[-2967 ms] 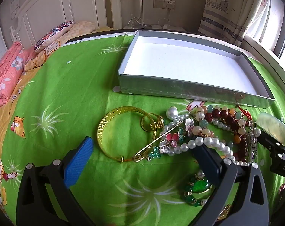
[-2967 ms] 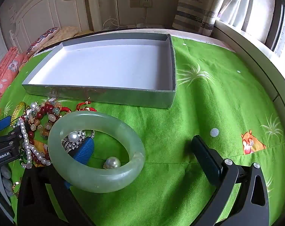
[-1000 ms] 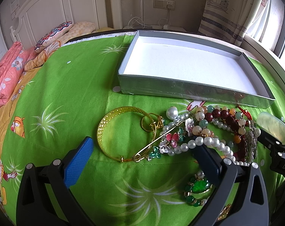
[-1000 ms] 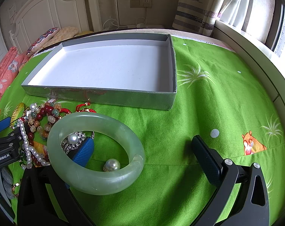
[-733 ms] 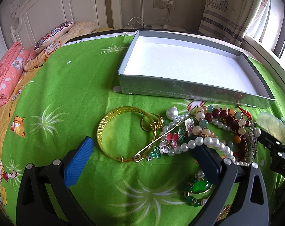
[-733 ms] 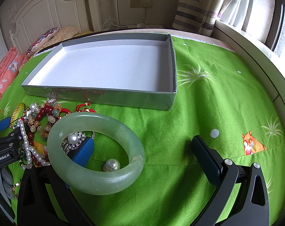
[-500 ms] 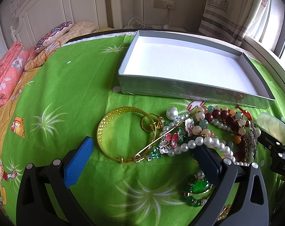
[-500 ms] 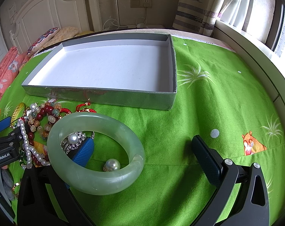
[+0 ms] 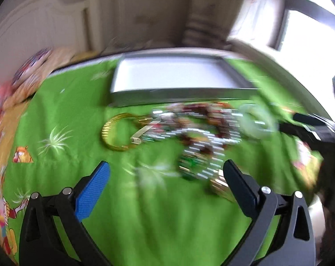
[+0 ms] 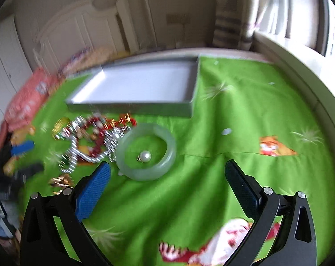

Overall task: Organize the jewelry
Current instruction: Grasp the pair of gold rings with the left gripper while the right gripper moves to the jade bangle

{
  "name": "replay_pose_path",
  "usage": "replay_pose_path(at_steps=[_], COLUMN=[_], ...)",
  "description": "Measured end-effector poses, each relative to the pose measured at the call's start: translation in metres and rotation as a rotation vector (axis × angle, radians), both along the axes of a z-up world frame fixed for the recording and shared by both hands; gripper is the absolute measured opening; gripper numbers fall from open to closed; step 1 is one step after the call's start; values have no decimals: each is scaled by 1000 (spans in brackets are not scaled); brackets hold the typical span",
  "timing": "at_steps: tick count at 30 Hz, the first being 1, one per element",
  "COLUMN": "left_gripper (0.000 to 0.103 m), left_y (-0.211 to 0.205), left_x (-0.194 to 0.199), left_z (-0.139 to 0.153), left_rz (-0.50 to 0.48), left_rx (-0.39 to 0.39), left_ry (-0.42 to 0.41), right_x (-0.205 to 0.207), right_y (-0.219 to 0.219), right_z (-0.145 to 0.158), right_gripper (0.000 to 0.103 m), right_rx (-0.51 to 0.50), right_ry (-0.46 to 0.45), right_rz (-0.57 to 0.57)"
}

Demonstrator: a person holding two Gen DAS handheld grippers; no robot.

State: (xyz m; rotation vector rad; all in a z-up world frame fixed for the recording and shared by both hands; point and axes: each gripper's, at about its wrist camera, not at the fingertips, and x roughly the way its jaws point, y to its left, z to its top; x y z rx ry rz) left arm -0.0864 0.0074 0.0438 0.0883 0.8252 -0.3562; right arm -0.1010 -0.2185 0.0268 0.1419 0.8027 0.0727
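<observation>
While both frames are pretty smeared, the left gripper point(image 9: 165, 175) and right gripper point(image 10: 167, 173) clearly have their jaws spread wide, nothing between them. A pale green jade bangle point(image 10: 146, 151) lies flat on the bright green patterned bedspread point(image 10: 244, 110), ringing a loose white pearl point(image 10: 144, 155). Just left of it sits the tangled heap of bead and pearl strands point(image 9: 189, 130), with a gold bangle point(image 9: 116, 132) beside that. Behind them is the shallow grey cardboard tray with a white floor point(image 10: 127, 107).

- Motion blur smears the bead-and-pearl tangle point(image 9: 194, 133); single strands cannot be told apart.
- The jade bangle point(image 9: 257, 122) is a pale streaked ring in the left wrist view.
- The left gripper point(image 10: 21, 157), at the right wrist view's edge, is blurred and cut off.
</observation>
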Motion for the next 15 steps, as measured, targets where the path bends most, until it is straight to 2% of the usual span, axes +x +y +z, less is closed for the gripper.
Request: replay_pose_path(at_steps=[2,4,6,8,11,15], left_gripper=[101,101,97,81,69,60], left_y=[-13,-28,-43,-50,-51,-56], left_x=[-23,-37,-39,-35,-22,-18], left_z=[5,-1,-10,-20,-31,-37], left_rz=[-77,-128,-150,-158,-168,-173], left_rx=[15,67,105,106,97,131], left_ry=[-40,-62,-69,-42,-16,-50], right_x=[-12,-19,-24,-25,-31,-27], right_y=[-1,1,7,7,6,2], right_z=[10,16,17,16,11,4], right_gripper=[99,99,99,99,99,95], right_rx=[8,-9,-45,-75,-72,-86], right_ry=[-43,-72,-81,-73,-70,-50], right_rz=[9,15,25,23,27,28])
